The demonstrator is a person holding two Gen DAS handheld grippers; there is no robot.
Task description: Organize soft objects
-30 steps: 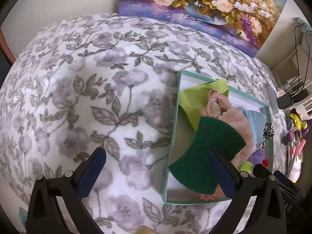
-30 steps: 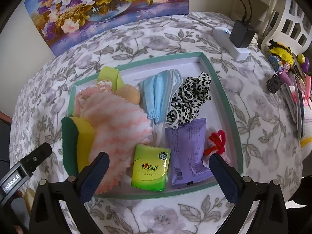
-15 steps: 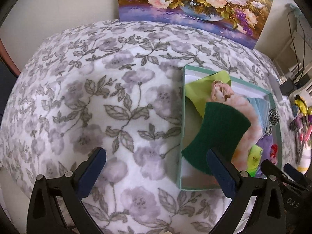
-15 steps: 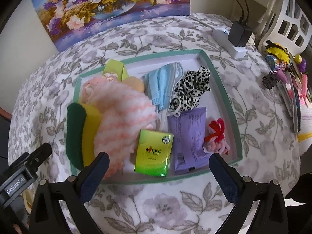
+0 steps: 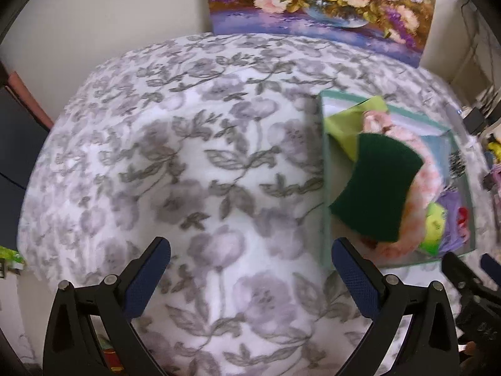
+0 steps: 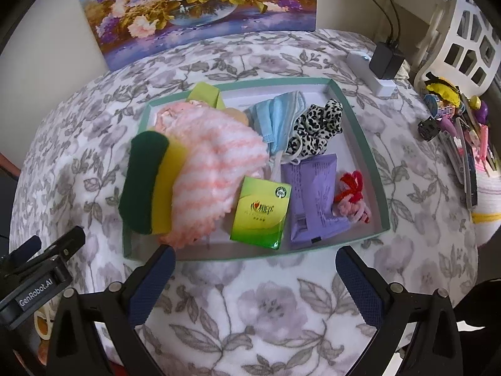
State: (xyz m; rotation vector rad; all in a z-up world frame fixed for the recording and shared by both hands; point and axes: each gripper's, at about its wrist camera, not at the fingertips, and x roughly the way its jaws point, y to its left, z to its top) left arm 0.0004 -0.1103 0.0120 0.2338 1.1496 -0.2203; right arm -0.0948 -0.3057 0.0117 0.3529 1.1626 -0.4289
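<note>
Teal-rimmed tray [image 6: 372,156] packed with soft things on a floral cloth [image 5: 188,172].

Green-and-yellow sponge [image 6: 147,185] propped on edge against the tray's left wall, leaning on a pink-and-white striped fluffy cloth [image 6: 216,169]; green tissue pack [image 6: 261,213] and purple packet [image 6: 316,197] lying flat near the front wall, red-and-pink pipe-cleaner twist [image 6: 352,199] just beside the packet, blue face mask [image 6: 278,116] and leopard-print scrunchie [image 6: 316,125] toward the back, lime cloth [image 6: 205,94] in the back left corner. Left gripper [image 5: 250,275] over bare cloth beside the tray, fingers wide apart, holding nothing. Right gripper [image 6: 255,279] in front of the tray's near wall, fingers likewise spread and empty. Flower painting [image 6: 197,9] leaning on the wall behind.
</note>
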